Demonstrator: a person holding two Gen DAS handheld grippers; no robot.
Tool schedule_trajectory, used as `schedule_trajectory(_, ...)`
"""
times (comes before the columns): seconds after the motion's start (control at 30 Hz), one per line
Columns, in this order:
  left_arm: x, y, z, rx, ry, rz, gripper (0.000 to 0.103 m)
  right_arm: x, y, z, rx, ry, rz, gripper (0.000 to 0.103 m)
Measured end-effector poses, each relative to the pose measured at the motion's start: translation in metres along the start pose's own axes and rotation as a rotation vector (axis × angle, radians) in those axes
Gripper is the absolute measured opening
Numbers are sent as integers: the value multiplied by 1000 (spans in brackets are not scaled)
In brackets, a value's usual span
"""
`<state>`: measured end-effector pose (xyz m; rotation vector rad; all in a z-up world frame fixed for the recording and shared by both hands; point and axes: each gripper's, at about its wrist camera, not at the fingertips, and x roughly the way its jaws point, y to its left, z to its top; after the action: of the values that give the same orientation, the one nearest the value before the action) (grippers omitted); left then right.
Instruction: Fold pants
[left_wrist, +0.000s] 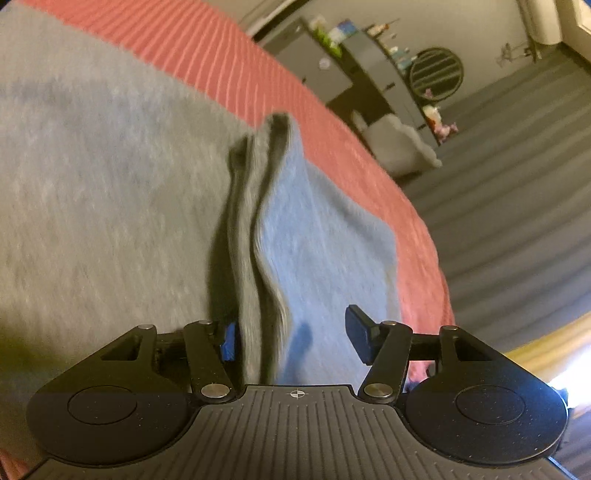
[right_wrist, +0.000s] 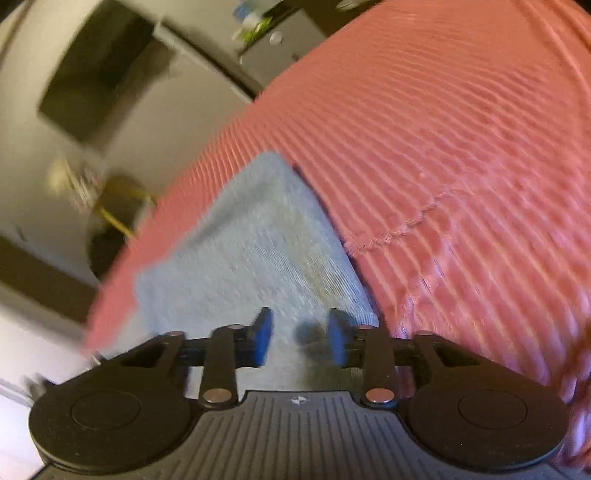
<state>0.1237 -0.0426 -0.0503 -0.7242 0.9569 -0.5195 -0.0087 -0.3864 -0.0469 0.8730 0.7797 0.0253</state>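
The gray pants (left_wrist: 110, 184) lie on the red bedspread (left_wrist: 221, 48). Their raised edge runs straight away between the wide-apart jaws of the left gripper (left_wrist: 291, 338). The right gripper (right_wrist: 300, 339) is also spread, above flat cloth.

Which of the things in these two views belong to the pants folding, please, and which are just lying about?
Belong to the job:
grey pants
left gripper, open
right gripper, open
red bedspread under the pants

Lying about:
dresser with small clutter
round slatted object
striped floor
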Motion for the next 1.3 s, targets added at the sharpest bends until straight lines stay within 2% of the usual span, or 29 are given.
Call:
schedule_trajectory(0.1, 4, -2, -5, -8, 26, -1, 65, 4, 0, -3, -13, 4, -7, 44)
schedule_trajectory(0.17, 8, -2, -6, -3, 34, 2, 63, 9, 6, -3, -39, 20, -19, 46)
schedule_trajectory(0.2, 9, 0, -5, -12, 35, 5, 58, 12, 8, -2, -53, 22, -28, 47)
schedule_trajectory(0.27, 11, 4, -1, -56, 40, 12, 38, 15, 12, -6, -77, 26, -46, 47)
schedule_trajectory(0.3, 14, 7, 1, -88, 47, 27, 17, 16, 13, -7, -85, 28, -54, 47)
schedule_trajectory(0.33, 15, 11, 1, -116, 53, 41, 15, 17, 15, -7, -91, 28, -59, 47)
schedule_trajectory(0.43, 13, 18, 1, -154, 30, 4, 14, 14, 19, -5, -114, 24, -68, 48)
schedule_trajectory(0.53, 3, 14, 6, -120, -9, -25, 13, 8, 31, -11, -174, -5, -86, 53)
schedule_trajectory(0.63, -12, 13, 15, -113, -53, -91, 13, 3, 38, -14, -205, -24, -82, 58)
schedule_trajectory(0.67, -18, 11, 17, -92, -73, -88, 13, 3, 39, -15, -206, -27, -80, 58)
schedule_trajectory(0.8, -48, 10, 28, -1, -148, -10, 13, 1, 45, -18, -216, -59, -109, 60)
schedule_trajectory(0.9, -59, 23, 35, -40, -108, 59, 14, 1, 50, -19, -214, -65, -123, 60)
schedule_trajectory(1.0, -51, 39, 34, -91, -60, 141, 20, 0, 60, -27, -229, -54, -107, 60)
schedule_trajectory(1.07, -48, 42, 31, -118, -61, 146, 20, 0, 65, -35, -230, -27, -76, 60)
schedule_trajectory(1.17, -50, 37, 29, -87, -72, 151, 25, 5, 66, -48, -183, 43, -35, 61)
schedule_trajectory(1.3, -48, 35, 26, -101, -79, 148, 25, 9, 57, -59, -127, 110, 8, 61)
